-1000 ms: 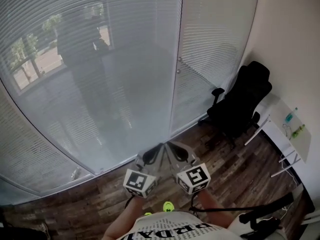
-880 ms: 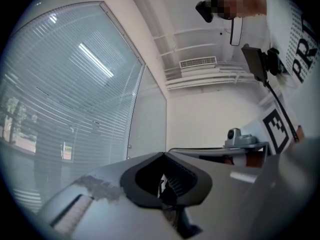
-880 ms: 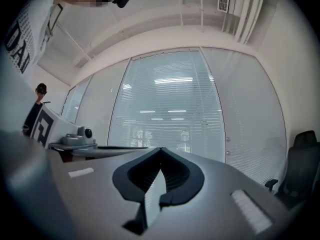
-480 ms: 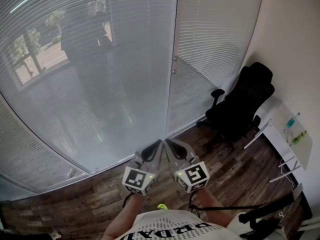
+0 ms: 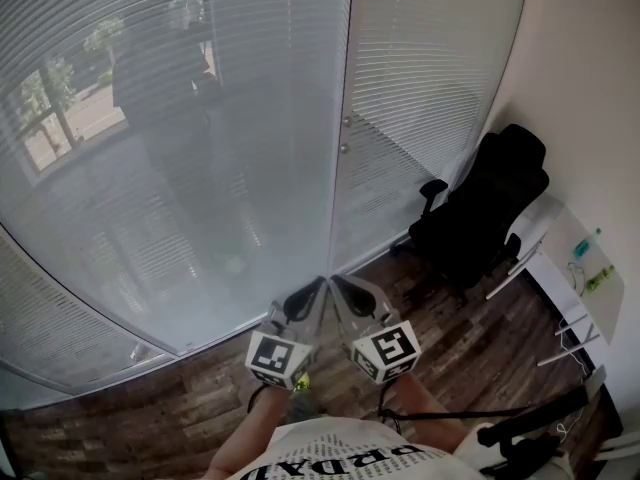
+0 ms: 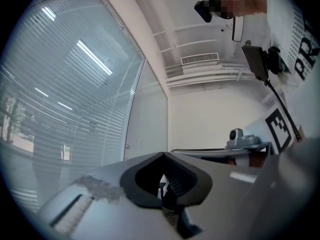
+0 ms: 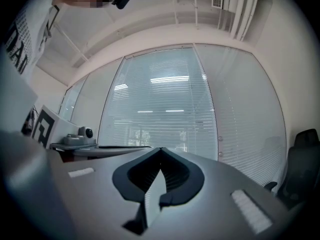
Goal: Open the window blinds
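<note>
Blinds (image 5: pixel 200 118) of thin white horizontal slats hang ahead of my left gripper (image 5: pixel 321 284) and right gripper (image 5: pixel 335 282), both clenched empty.

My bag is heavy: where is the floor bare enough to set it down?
The wood floor is bare along the glass wall with blinds, toward the left. The right side is crowded: black office chair, white desk.

Left gripper (image 5: pixel 321 282), right gripper (image 5: pixel 334 280), jaws together
</note>
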Available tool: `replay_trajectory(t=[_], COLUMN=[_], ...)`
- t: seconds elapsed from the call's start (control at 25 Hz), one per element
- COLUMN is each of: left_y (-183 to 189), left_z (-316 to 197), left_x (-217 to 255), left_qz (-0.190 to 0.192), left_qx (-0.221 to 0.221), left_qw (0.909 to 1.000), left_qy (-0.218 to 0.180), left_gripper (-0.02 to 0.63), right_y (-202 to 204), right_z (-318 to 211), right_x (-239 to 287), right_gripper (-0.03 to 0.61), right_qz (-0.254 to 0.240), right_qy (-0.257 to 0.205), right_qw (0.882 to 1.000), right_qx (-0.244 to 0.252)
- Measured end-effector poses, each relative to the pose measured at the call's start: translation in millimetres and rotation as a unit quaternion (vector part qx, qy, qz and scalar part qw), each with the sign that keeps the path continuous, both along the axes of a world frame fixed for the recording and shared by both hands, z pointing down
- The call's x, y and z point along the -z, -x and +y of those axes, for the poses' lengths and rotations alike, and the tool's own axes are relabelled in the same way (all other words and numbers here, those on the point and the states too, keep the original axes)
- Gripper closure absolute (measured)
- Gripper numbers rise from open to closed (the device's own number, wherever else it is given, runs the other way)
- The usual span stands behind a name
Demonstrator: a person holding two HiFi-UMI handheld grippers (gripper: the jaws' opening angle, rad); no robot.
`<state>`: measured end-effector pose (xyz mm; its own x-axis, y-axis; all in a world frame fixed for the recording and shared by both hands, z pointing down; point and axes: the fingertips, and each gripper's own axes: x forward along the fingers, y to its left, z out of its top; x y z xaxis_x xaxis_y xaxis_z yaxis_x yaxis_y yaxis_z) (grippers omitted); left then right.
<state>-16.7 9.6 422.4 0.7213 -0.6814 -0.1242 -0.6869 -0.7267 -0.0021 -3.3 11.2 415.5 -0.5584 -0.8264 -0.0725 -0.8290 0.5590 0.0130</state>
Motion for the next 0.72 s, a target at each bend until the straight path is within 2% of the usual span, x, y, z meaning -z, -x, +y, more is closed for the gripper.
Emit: replay_trajectory(t=[0.48, 0.72], left_y=[9, 10], left_z=[-81, -120], left_x=[21, 20], left_qz=[-0.005, -0.006], left_qx=[-0.007, -0.021], left_qw=[0.9994, 0.9993], left_qy=[-0.032, -0.031], left_gripper=[0.623, 0.623], right_y=[10, 10], right_z=[-82, -120], right_x=[18, 17], right_gripper=[0.574, 0.574], right_qz=[0.011, 0.009], right_qy=[-0.012, -0.012], right_qw=[1.000, 0.999], right_qx=[-0.025, -0.043])
